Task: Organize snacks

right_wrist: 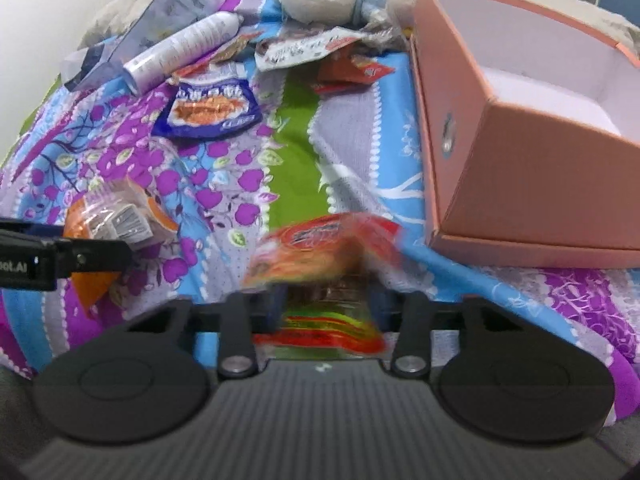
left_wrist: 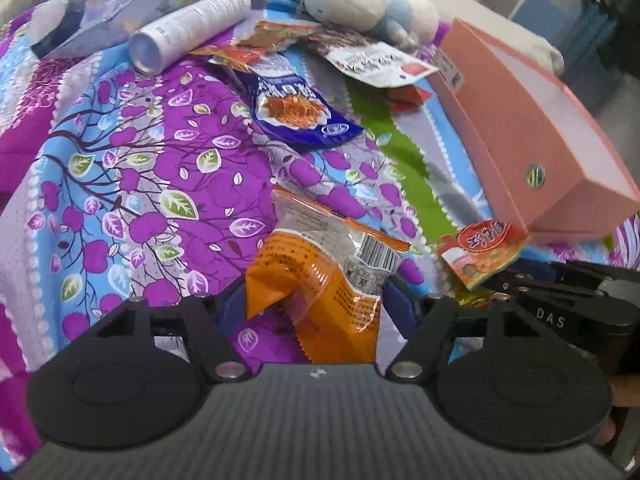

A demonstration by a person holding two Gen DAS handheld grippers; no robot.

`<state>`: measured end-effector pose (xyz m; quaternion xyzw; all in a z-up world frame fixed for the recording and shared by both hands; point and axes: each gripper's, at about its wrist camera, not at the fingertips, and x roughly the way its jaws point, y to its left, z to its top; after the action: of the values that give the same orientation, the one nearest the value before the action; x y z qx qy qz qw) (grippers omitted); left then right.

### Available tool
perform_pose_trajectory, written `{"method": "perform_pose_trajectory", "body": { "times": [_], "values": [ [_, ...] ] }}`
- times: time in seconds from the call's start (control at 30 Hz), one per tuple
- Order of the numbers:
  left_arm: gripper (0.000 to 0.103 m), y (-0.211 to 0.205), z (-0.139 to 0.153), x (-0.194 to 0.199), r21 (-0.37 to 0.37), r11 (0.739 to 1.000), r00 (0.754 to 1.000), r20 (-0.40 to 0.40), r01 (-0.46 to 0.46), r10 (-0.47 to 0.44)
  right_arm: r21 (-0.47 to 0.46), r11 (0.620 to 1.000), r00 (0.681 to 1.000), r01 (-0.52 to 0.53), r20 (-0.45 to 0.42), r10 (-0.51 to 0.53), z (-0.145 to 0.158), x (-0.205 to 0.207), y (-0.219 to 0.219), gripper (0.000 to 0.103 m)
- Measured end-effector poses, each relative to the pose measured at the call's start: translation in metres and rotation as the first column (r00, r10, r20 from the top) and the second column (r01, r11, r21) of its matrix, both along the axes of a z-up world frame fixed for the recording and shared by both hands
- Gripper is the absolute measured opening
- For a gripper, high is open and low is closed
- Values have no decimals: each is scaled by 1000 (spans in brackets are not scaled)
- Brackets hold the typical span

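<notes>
- On the flowered bedspread (left_wrist: 120, 168), both my grippers have a snack in hand; pink box (right_wrist: 500, 152) sits open, looks empty as far as I can see inside.
- Left gripper (left_wrist: 312, 308): fingers closed on the orange packet (left_wrist: 320, 276), gripped near its lower end, the rest sticking up and away from the camera, barcode side facing me.
- Right gripper (right_wrist: 324, 308): fingers pinched on the red packet (right_wrist: 320, 256); blurred, but the wrapper clearly runs between the two pads and fans out forward.
- Key relation: box lies forward and to the right of both grippers. Right one is nearer: in the left wrist view the red packet (left_wrist: 480, 252) nearly touches the box's near corner (left_wrist: 532, 184).
- Box long axis runs away from me, open top tilted my way in the right wrist view, near short wall lowest.
- My call: right goes first, up over the near wall, then release; left follows across from the left side.
- Still loose on the bed: blue packet (left_wrist: 296, 108), white-label packet (left_wrist: 380, 60), small red ones by the box's far end.
- Not snacks: white bottle (left_wrist: 192, 24), plush toy (left_wrist: 360, 0).
</notes>
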<state>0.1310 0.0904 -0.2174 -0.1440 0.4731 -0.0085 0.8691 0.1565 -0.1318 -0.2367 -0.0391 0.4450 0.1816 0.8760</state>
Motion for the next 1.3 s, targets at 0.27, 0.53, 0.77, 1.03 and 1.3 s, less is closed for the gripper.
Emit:
{"method": "perform_pose_trajectory", "body": {
  "times": [0.27, 0.53, 0.77, 1.03, 1.3],
  "values": [
    [71, -6, 20, -17, -26, 998, 998, 35, -54, 55, 55, 998, 1000, 18, 19, -19, 17, -8, -9, 21],
    [71, -9, 45, -27, -50, 995, 992, 89, -83, 88, 78, 997, 997, 16, 72, -21, 36, -20, -13, 12],
    [71, -11, 63, -26, -65, 994, 987, 122, -92, 100, 101, 995, 995, 5, 100, -15, 53, -24, -14, 8],
    [71, -18, 96, -12, -68, 995, 983, 164, -78, 88, 124, 992, 988, 14, 149, -33, 84, -20, -21, 8],
    [71, -32, 150, 11, -38, 999, 968, 248, -27, 36, 165, 986, 969, 32, 237, -71, 134, -9, -37, 8]
  ]
}}
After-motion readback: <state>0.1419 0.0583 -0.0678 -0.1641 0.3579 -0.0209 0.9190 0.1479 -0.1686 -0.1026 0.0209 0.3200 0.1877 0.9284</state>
